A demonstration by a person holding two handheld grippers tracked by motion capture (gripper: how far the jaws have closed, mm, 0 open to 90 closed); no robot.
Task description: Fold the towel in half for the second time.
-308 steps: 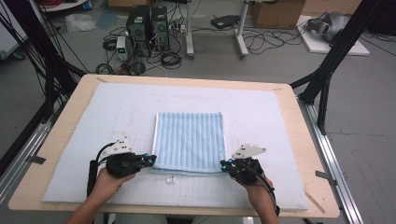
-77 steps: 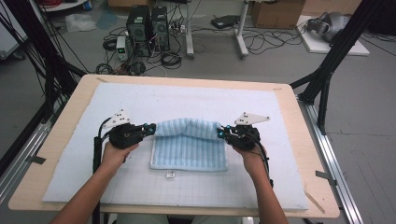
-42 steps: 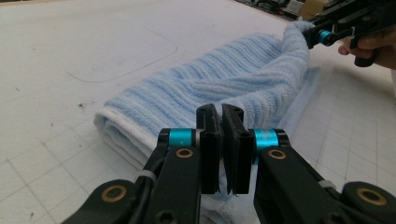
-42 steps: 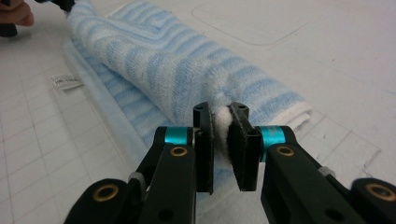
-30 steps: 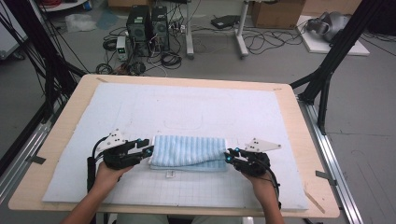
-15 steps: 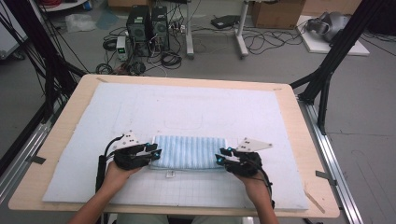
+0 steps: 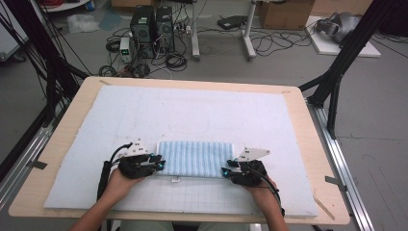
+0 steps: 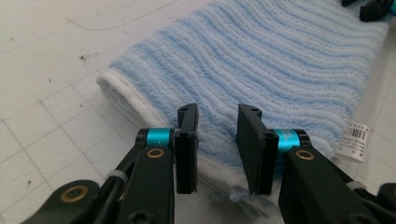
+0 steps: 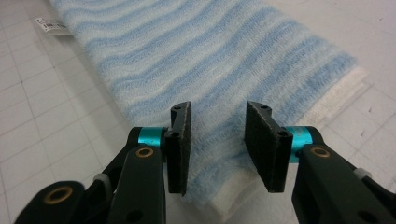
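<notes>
Concealed and illegible items, folded towel (image 7: 195,158)

Towel's label (image 8: 356,137): print too small to read. Underside and inner fold layers hidden. Far end beyond the label cut off by the right gripper view's edge.

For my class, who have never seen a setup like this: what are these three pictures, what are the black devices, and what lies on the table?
A person holds a hand-held gripping tool in each hand: the left tool and the right tool. One picture looks down from above the table. The other two come from cameras riding on each tool, looking along its two black jaws. On the white gridded mat lies a folded blue striped towel with a small label. Both tools sit at the towel's ends with jaws apart above it, gripping nothing.
</notes>
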